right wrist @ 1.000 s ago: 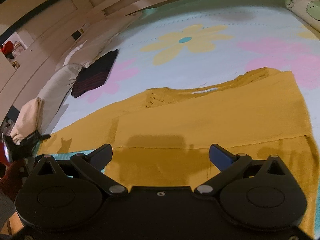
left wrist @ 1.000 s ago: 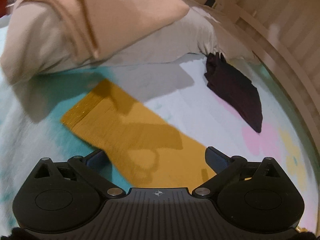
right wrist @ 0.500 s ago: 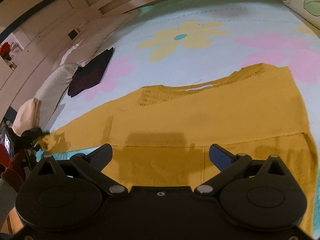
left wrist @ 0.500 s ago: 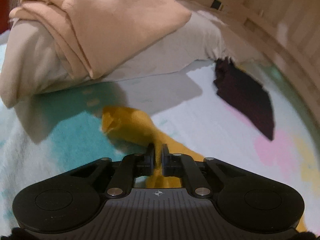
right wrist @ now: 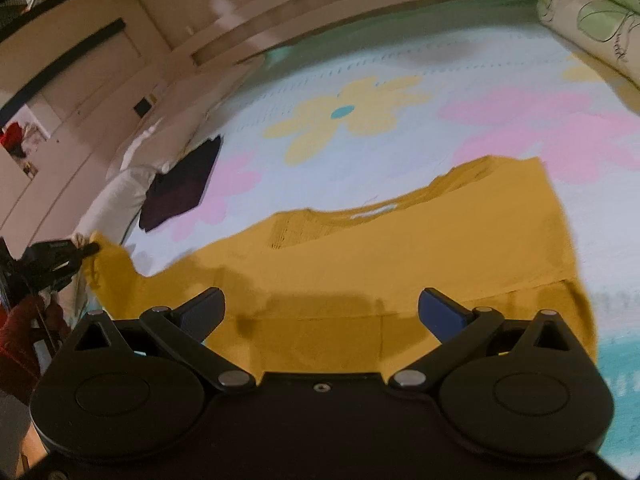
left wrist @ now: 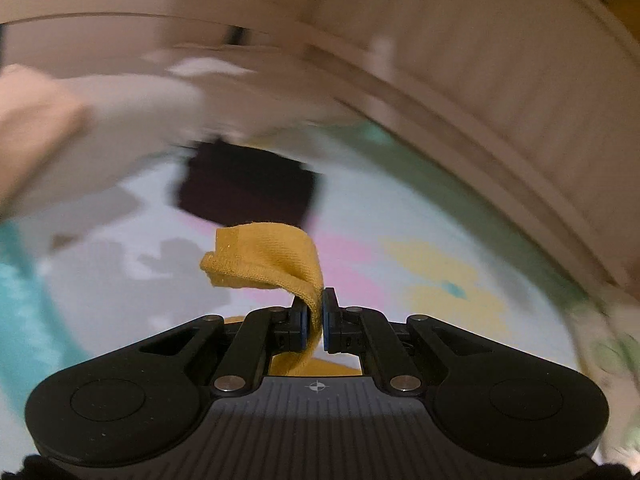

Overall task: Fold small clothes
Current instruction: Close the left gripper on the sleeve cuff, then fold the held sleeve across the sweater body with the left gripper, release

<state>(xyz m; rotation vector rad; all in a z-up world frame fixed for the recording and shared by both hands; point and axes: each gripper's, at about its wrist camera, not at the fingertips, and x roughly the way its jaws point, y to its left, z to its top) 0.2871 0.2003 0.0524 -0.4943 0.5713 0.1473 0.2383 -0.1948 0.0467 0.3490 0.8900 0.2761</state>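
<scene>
Between the fingers of the left gripper the cuff end of the mustard sweater's sleeve is pinched, the pads closed tight on the knit and the loose tip curling over to their left. From the right wrist view that sleeve hangs from the left gripper off the bed, while the rest of the mustard sweater lies flat on the flowered bedspread just ahead of the right gripper, whose fingers stand wide apart with nothing between them, poised over the hem.

A dark folded garment lies well beyond the fingers, against a pale pillow at the bed's far-left edge.

The knit looks soft, light and limp: it drapes and sags from the grip, so it should fold without resistance but will not keep a line by itself. It seems stretchy, so a long pull could drag the body out of square. The cuff is a sound place for carrying the sleeve across the chest; for the body folds, the hem corners or shoulder seams look best, taken through both layers.
</scene>
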